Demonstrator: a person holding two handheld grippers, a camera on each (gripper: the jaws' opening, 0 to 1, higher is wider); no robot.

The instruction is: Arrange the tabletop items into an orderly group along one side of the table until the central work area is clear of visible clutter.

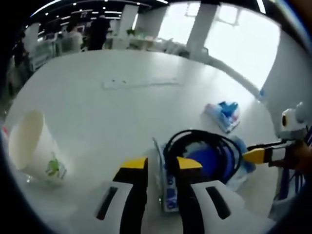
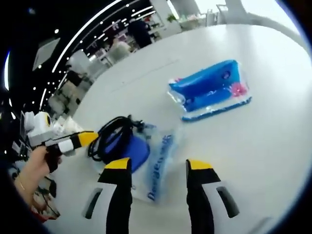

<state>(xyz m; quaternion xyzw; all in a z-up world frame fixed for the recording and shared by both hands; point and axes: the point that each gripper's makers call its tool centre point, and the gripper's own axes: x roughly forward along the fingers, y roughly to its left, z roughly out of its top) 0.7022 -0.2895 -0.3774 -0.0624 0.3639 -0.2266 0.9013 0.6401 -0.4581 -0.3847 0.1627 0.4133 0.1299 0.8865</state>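
both hand-held grippers open beside cable pouch [image 2: 146,161].

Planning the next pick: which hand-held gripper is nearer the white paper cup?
Left. The white paper cup lies just left of the left hand-held gripper; the right hand-held gripper sits over the plastic bag.

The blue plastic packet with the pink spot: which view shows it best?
The right gripper view: the blue plastic packet with the pink spot lies large and whole on the white table. In the left gripper view it is small, far and blurred.
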